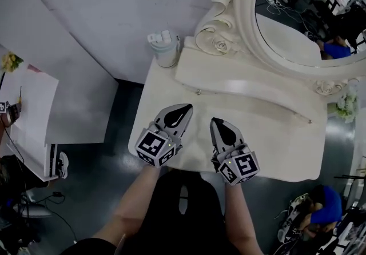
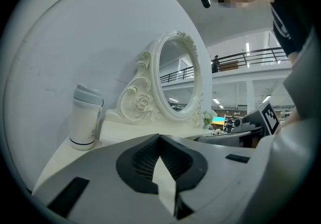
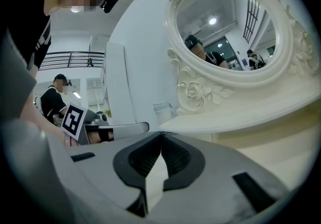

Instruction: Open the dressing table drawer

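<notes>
The cream dressing table (image 1: 274,162) stands below me, with an oval mirror (image 1: 297,31) in a carved frame at its back. A low raised shelf (image 1: 251,88) runs under the mirror, with small knobs (image 1: 198,92) at its ends. No drawer front shows from above. My left gripper (image 1: 186,108) hovers over the tabletop near its front edge, jaws shut and empty. My right gripper (image 1: 215,122) hangs beside it, also shut on nothing. In the left gripper view the tips (image 2: 159,136) meet and point at the mirror (image 2: 175,80). The right gripper's tips (image 3: 161,133) meet likewise.
A white lidded tumbler (image 1: 164,48) stands at the table's back left corner, also seen as the tumbler (image 2: 84,117). A curved white wall (image 1: 103,14) backs the table. Artificial flowers (image 1: 346,105) sit at the right end. A white board (image 1: 31,111) and a shoe (image 1: 62,163) lie left on the floor.
</notes>
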{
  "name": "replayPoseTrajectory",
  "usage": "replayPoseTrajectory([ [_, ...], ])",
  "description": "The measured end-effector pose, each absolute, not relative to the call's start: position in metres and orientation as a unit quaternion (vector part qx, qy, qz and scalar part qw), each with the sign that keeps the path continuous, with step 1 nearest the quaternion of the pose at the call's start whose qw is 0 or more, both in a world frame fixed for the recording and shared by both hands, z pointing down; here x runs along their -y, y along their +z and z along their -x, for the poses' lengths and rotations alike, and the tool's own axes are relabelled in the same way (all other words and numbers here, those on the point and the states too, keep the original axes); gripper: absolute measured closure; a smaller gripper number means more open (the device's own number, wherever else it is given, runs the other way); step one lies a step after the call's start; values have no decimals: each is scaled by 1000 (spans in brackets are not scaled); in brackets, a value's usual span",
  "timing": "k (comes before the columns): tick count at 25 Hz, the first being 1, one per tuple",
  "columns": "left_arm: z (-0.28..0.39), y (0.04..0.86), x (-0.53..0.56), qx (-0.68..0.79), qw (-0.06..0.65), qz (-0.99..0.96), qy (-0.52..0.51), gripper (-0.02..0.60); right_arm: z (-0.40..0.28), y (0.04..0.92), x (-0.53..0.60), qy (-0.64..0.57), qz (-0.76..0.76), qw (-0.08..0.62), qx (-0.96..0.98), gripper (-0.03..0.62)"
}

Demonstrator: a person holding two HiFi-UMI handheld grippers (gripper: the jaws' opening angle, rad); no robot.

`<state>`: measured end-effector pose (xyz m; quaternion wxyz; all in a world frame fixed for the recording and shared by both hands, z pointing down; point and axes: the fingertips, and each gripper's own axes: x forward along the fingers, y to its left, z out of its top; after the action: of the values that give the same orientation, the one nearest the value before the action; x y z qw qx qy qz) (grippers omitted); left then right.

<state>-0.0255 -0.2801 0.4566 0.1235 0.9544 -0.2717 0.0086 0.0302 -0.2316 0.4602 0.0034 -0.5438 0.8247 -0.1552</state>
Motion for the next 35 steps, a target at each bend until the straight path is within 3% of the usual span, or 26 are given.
replayPoseTrajectory([
  [16,-5,516,325,328,188,-924,59,569,-51,511,278,-184,542,-26,-819,591],
  [18,-9,519,327,333,193,-921,64,497,-56,513,281,-186,539,-27,-821,591],
  [24,-15,537,336,362,203,-904,103,459,-64,519,286,-196,531,-19,-824,591],
  [35,-21,552,349,397,213,-879,153,456,-71,524,288,-206,521,-15,-828,591],
])
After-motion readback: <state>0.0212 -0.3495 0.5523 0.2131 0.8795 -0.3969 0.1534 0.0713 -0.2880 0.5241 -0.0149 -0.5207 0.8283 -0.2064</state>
